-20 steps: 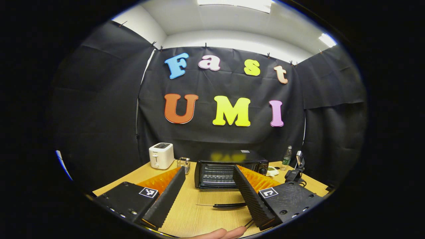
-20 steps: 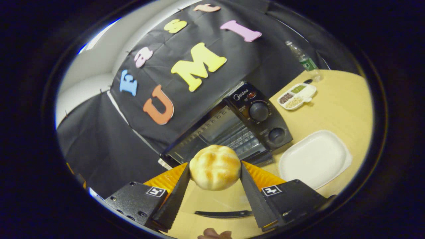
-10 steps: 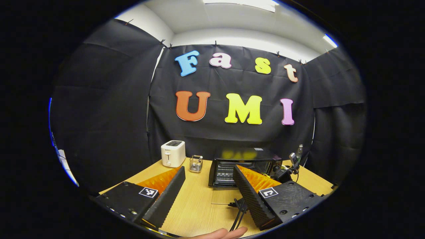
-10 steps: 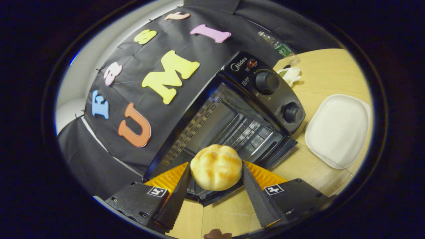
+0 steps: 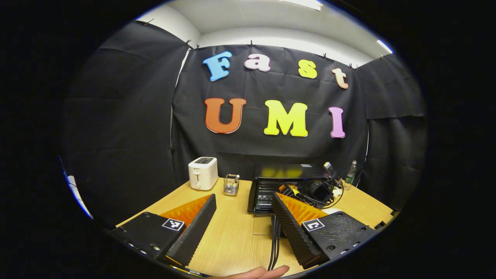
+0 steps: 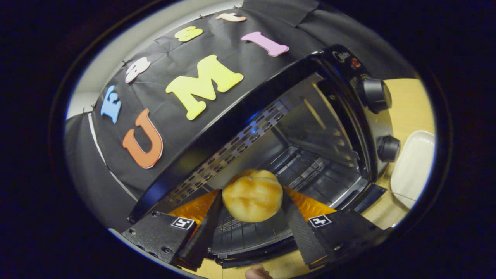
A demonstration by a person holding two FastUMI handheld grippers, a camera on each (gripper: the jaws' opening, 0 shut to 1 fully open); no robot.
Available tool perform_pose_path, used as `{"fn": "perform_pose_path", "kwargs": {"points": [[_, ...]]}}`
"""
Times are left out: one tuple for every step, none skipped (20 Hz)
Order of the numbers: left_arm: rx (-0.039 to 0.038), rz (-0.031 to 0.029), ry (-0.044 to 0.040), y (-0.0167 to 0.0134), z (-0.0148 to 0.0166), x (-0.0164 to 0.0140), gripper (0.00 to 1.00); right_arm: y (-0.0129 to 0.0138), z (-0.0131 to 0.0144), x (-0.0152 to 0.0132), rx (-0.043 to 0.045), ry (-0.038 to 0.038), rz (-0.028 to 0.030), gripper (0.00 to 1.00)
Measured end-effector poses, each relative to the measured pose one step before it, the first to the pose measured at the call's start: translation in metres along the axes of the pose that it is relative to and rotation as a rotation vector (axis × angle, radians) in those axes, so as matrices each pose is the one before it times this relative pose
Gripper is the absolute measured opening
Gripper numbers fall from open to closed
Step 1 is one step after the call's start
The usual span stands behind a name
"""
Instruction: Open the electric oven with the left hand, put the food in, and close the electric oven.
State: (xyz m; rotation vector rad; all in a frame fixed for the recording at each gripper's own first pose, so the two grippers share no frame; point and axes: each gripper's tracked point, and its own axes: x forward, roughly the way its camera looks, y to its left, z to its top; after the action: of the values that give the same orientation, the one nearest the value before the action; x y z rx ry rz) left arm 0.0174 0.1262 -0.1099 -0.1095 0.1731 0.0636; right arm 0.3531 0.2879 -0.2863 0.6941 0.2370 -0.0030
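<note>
the right gripper [image 6: 250, 232], clamped on the bread roll [image 6: 252, 195], has moved from outside the electric oven [image 6: 310, 128] into its open mouth, just above the wire rack [image 6: 310, 170]; release looks near. the left gripper [image 5: 242, 228] waits well back, fingers spread and empty.

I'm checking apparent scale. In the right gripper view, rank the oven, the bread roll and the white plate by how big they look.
1. Oven, largest by far.
2. Bread roll and white plate: not ranked. The roll sits near the camera, and the plate is cut off at the edge.
</note>
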Motion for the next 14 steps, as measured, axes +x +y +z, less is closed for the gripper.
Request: {"fn": "perform_pose_path", "kwargs": {"points": [[0.00263,0.01350,0.01722,0.00415,-0.00456,0.00194,0.95,-0.00189,0.00193,0.00348,-0.02761,-0.01360,-0.01127,0.87],[0.00356,0.01025,0.01361,0.00295,-0.00360,0.00087,0.95,-0.00249,0.00249,0.00419,-0.01636,-0.00702,-0.00398,0.86],[-0.00054,0.00120,0.00037,0.00053,-0.00186,0.00156,0.95,0.00075,-0.00012,0.00392,-0.00836,0.00665,0.00115,0.87],[-0.00564,-0.00478,0.00495,-0.00109,-0.00083,0.00044,0.95,0.00142,-0.00184,0.00218,-0.00472,0.00856,0.00907,0.87],[-0.00722,-0.00695,0.00169,-0.00176,-0.00200,-0.00031,0.95,0.00334,-0.00150,0.00177,-0.00778,0.01149,0.01537,0.87],[-0.00479,-0.00481,0.00203,-0.00086,-0.00041,-0.00116,0.95,0.00556,-0.00247,0.00202,-0.01616,0.01713,0.01821,0.87],[-0.00002,-0.00322,0.00195,-0.00038,-0.00123,0.00016,0.95,0.00118,-0.00055,-0.00023,-0.02246,0.00988,0.00918,0.88],[0.00048,0.00171,-0.00035,-0.00007,0.00032,-0.00138,0.95,0.00022,-0.00005,0.00017,-0.01634,0.00166,0.00458,0.90],[0.00084,-0.00053,-0.00260,-0.00051,0.00065,-0.00009,0.95,-0.00094,0.00088,0.00034,-0.01843,0.00124,0.00029,0.92],[0.00132,-0.00471,0.00332,-0.00272,-0.00071,-0.00069,0.95,0.00062,0.00133,-0.00268,-0.00918,-0.00201,0.00480,0.93],[0.00085,-0.00238,0.00056,-0.00106,-0.00053,-0.00049,0.95,-0.00096,0.00041,-0.00345,-0.00299,0.00080,0.00087,0.93],[0.00243,-0.00045,-0.00188,-0.00203,-0.00053,-0.00118,0.95,-0.00250,0.00044,-0.00530,0.00434,-0.00414,-0.00206,0.94],[0.00285,-0.00066,0.00101,-0.00139,0.00051,-0.00238,0.95,-0.00090,0.00091,-0.00540,0.00664,-0.00265,0.00229,0.94],[0.00228,-0.00069,0.00005,-0.00073,-0.00066,-0.00194,0.95,-0.00185,0.00058,-0.00587,0.00180,0.00102,-0.00195,0.95]]}}
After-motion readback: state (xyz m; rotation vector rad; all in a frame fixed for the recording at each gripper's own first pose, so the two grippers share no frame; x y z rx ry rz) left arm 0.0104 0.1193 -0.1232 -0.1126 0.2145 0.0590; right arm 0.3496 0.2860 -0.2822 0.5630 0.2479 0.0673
